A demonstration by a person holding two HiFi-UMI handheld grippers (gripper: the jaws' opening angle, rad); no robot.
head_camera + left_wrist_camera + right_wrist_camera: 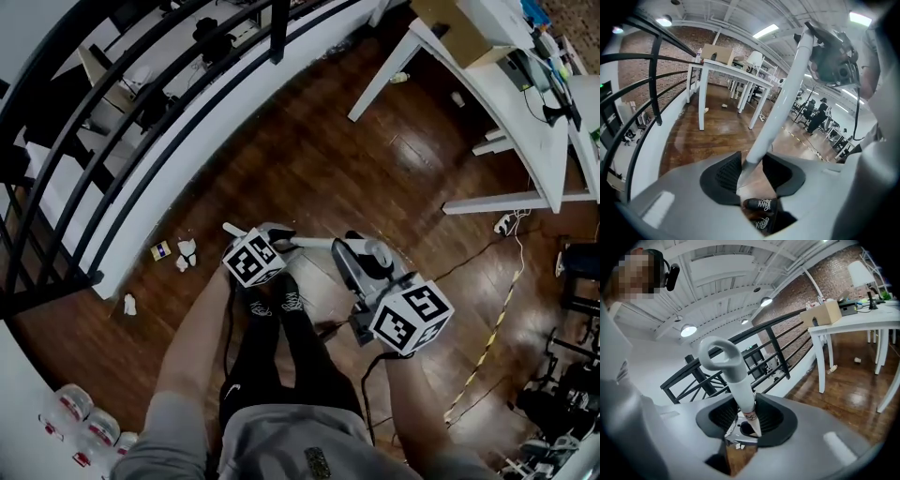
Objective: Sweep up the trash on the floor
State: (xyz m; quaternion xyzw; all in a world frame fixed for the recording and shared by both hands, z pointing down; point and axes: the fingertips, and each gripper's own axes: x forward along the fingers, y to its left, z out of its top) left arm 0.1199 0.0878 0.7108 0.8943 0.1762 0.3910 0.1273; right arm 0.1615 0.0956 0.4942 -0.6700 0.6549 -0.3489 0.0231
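You stand on a dark wooden floor [309, 159], seen from above, with a gripper in each hand held out in front of your waist.

Your left gripper [752, 171] is clamped on a white pole [780, 108]. The jaws stand fairly wide, with both ribbed pads against the pole, which slants up and to the right across the left gripper view. Your black shoes [759, 205] show on the floor below the jaws.

Your right gripper [743, 417] is closed about halfway on a pale looped handle [729, 376]. The handle rises straight out from between the jaws and ends in a rounded loop. (What it joins to below the jaws is too small to tell.)

The trash lies well apart from both grippers, to your left in the head view. Crumpled white paper [187, 251] sits just beside a small yellow box [160, 250], and another white scrap [129, 304] lies nearer the frame's edge. All three are close against the white base of a curved black railing [141, 103].

More small scraps [400, 78] lie under a white desk [525, 103] at the far right.
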